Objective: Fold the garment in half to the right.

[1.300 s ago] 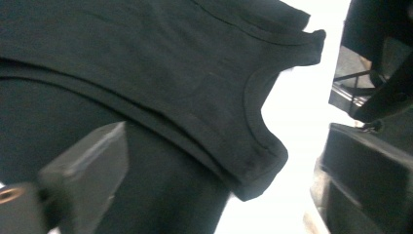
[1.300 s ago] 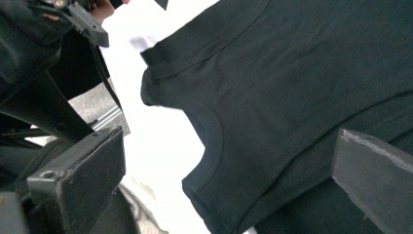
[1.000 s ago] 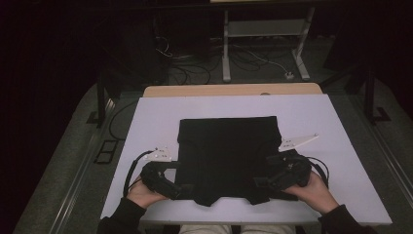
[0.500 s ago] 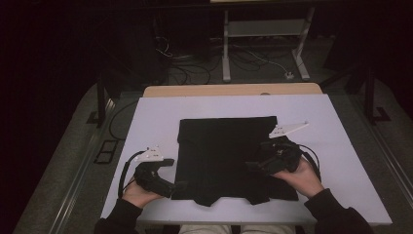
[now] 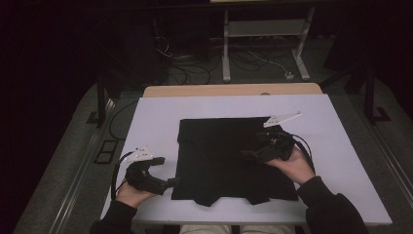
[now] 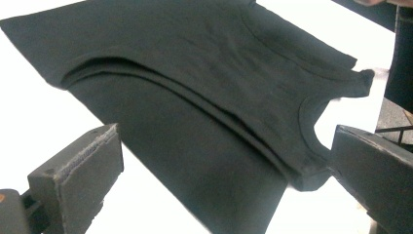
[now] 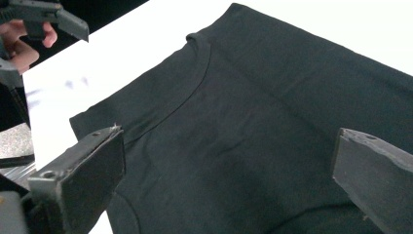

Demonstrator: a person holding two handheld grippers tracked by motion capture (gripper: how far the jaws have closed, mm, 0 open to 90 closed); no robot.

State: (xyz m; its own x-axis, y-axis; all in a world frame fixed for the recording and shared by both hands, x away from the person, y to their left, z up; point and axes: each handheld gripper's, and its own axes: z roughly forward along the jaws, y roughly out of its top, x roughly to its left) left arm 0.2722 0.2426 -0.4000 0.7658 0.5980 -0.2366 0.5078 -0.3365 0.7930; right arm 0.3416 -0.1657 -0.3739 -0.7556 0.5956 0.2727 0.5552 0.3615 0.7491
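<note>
High view: one black garment (image 5: 229,158), two open grippers.

surface: white table (image 5: 341,146) | on it: folded black garment (image 5: 219,156), lying flat, near the front edge

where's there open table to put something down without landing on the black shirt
Bare white table lies along the far edge beyond the black garment, in the strip left of it above the left gripper, and at the right edge past the right gripper. The centre and near edge are crowded by cloth and hands.
</note>
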